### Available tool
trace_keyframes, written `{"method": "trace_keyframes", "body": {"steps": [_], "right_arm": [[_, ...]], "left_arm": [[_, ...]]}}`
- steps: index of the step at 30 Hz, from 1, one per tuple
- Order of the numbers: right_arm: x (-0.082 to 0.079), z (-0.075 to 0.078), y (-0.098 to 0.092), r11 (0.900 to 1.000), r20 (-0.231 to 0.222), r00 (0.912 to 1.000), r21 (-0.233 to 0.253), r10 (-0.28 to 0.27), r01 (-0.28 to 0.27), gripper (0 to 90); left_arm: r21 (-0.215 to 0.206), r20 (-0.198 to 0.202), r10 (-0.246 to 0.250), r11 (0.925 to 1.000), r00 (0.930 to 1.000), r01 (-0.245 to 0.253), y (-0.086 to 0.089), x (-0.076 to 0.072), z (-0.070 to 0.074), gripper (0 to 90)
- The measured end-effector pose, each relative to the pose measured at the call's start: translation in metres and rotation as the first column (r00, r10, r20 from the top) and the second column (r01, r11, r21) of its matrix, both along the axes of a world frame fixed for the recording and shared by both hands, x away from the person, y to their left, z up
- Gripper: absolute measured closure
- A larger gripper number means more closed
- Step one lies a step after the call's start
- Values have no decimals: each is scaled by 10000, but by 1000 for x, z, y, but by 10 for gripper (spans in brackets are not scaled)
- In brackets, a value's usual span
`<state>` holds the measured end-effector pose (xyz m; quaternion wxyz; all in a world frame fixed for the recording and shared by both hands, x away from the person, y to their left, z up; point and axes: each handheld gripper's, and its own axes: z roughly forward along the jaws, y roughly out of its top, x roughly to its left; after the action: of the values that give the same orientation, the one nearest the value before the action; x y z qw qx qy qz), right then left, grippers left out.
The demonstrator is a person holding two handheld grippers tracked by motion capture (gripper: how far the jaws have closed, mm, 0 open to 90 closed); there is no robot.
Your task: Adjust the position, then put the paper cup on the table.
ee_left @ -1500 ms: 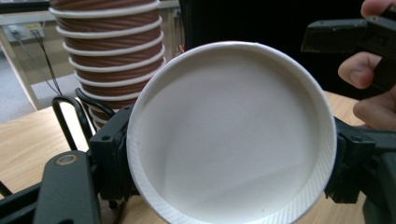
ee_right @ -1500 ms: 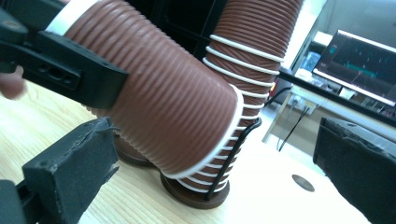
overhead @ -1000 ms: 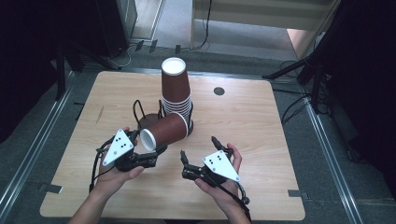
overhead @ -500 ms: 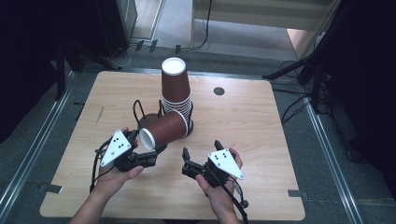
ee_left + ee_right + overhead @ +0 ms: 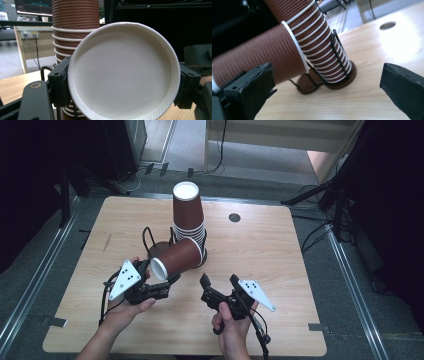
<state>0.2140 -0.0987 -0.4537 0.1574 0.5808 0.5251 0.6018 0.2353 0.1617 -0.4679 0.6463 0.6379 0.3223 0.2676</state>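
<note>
A tall stack of brown ribbed paper cups (image 5: 189,220) stands upside down in a black wire holder (image 5: 149,240) at the table's middle. My left gripper (image 5: 159,272) is shut on a single brown cup (image 5: 177,259) that lies sideways, its mouth rim by the stack. In the left gripper view the cup's white base (image 5: 123,72) sits between the two jaws of my left gripper (image 5: 123,85), with the stack (image 5: 75,25) behind it. My right gripper (image 5: 217,280) is open to the right of the cup, nothing between its jaws. The right gripper view shows my right gripper (image 5: 327,95) facing the stack (image 5: 324,50) and the held cup (image 5: 262,60).
The wooden table (image 5: 260,255) has a small round hole (image 5: 234,217) at the back right of the stack. Dark stands and cables line the floor around the table. Bare wood lies to the right and front.
My right gripper has shifted slightly to the right and turned a little. The left gripper and its cup have hardly moved.
</note>
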Motion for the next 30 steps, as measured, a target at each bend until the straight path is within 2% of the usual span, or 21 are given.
{"method": "trace_keyframes", "body": {"steps": [2,5,7,9,12,13,16,21,24,28,30], "right_arm": [[-1,1,0,9981,-291,9996,617,-54,72,0],[-2,5,3,9925,-653,9976,1187,-214,291,0],[-2,8,4,9813,-1029,9943,1864,-294,484,0],[-3,9,5,9711,-1218,9918,2296,-384,658,0],[-3,9,8,9598,-1442,9886,2688,-431,810,0],[-3,9,8,9528,-1550,9872,2924,-377,823,0],[-3,7,9,9423,-1654,9853,3212,-422,943,0],[-6,7,8,9138,-1864,9816,3905,-407,1120,0],[-6,8,11,9031,-1889,9811,4129,-418,1180,0],[-6,7,17,8888,-2286,9721,4332,-525,1498,0],[-5,5,18,8740,-2565,9654,4577,-461,1633,0]], "left_arm": [[72,16,-5,10000,10000,5,-2,-1,0,219],[66,66,-2,10000,10000,2,-5,-1,-1,219],[-20,64,30,10000,10000,-30,-5,-1,-1,219],[-87,48,60,9999,10000,-60,-5,-2,-1,218],[-27,81,70,10000,9999,-69,-6,-2,-2,219],[-35,97,63,10000,9999,-62,-6,-2,-2,219],[-57,110,63,10000,9999,-62,-6,-2,-2,219],[-13,122,68,10000,9999,-68,-9,-3,-3,219],[34,137,-22,10000,9999,22,-12,-4,-4,219],[23,163,-106,9999,9998,105,-16,-5,-5,220],[22,184,-143,9999,9997,143,-18,-5,-7,220]]}}
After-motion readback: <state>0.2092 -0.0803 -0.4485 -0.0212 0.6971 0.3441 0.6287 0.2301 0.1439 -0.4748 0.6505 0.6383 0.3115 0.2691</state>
